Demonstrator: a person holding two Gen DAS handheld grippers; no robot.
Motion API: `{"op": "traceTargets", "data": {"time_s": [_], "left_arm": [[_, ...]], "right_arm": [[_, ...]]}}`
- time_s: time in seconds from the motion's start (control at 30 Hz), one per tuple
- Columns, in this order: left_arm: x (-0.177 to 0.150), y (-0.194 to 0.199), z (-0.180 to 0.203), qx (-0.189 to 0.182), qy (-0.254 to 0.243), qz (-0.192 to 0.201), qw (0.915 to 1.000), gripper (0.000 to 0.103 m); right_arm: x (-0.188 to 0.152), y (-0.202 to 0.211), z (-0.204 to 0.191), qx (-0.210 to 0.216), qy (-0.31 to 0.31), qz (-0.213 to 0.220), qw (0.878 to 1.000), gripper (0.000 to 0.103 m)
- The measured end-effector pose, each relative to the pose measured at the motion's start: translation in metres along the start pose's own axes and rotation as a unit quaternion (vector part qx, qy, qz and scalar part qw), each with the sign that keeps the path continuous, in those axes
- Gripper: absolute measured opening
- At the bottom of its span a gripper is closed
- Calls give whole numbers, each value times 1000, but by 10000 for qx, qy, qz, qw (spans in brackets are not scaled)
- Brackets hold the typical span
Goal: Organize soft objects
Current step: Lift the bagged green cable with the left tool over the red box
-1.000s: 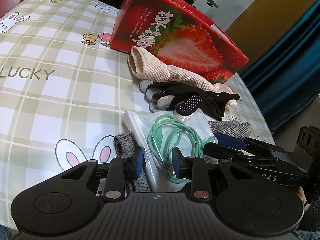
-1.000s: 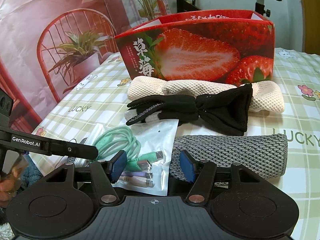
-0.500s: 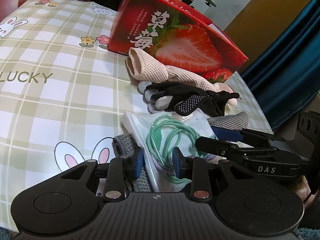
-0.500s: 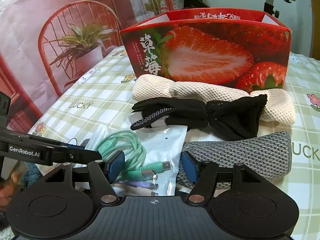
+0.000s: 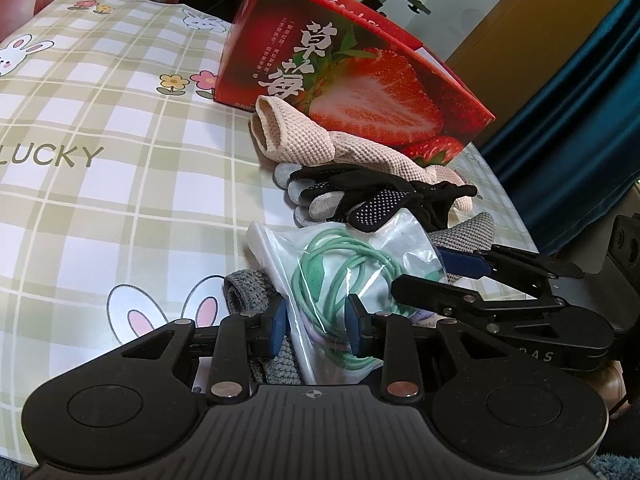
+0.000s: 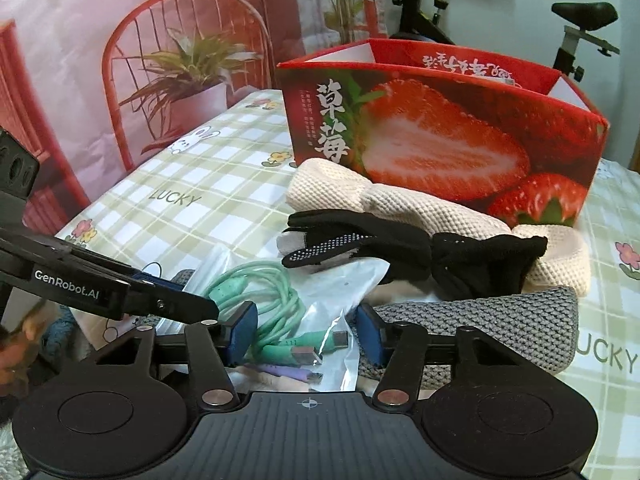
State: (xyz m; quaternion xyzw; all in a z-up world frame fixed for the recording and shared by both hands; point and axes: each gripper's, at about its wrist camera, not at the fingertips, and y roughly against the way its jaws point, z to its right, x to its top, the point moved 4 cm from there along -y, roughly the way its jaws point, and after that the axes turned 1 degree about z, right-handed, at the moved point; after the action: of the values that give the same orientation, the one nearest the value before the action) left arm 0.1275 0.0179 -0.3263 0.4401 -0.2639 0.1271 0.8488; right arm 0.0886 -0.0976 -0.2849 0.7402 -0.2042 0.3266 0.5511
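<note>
The left tongs point(image 5: 316, 326) straddle a clear bag point(image 5: 360, 272) of green cable point(image 5: 340, 268) on the checked tablecloth point(image 5: 120, 160).

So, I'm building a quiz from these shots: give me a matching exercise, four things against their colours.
Things:
1. box
2. glove
3. coiled cable
4. knit cloth by the table edge

Colours:
a. grey
b. mint green
c. red
d. black

Pairs: 1-c, 2-d, 3-b, 4-a

Open checked green tablecloth on the table point(image 5: 120, 184) lay at nine o'clock; the tall red strawberry-printed cardboard box point(image 5: 360, 80) blocked twelve o'clock.
</note>
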Motion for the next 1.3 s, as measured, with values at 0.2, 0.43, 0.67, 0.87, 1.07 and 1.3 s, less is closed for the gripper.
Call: {"op": "traceTargets", "data": {"time_s": [0.2, 0.43, 0.67, 0.87, 1.07, 1.3], "left_arm": [[0, -1, -1, -12, 21, -3, 10000, 33], [9, 7, 2, 45, -23, 172, 9998, 32], [24, 22, 4, -61, 8, 511, 9987, 31], [49, 32, 17, -129, -210, 779, 9967, 31], [92, 39, 32, -191, -335, 1136, 9928, 31], [149, 40, 54, -209, -584, 1436, 9877, 31]], "right_arm": [[-3, 5, 15, 158, -392, 50, 9991, 37], [6, 10, 12, 375, -393, 203, 9983, 25], [22, 20, 5, 354, -62, 374, 9987, 22], [44, 30, 9, 293, 52, 583, 9979, 21], [87, 41, 19, 198, 210, 952, 9950, 21], [136, 46, 39, 21, 349, 1286, 9911, 21]]}}
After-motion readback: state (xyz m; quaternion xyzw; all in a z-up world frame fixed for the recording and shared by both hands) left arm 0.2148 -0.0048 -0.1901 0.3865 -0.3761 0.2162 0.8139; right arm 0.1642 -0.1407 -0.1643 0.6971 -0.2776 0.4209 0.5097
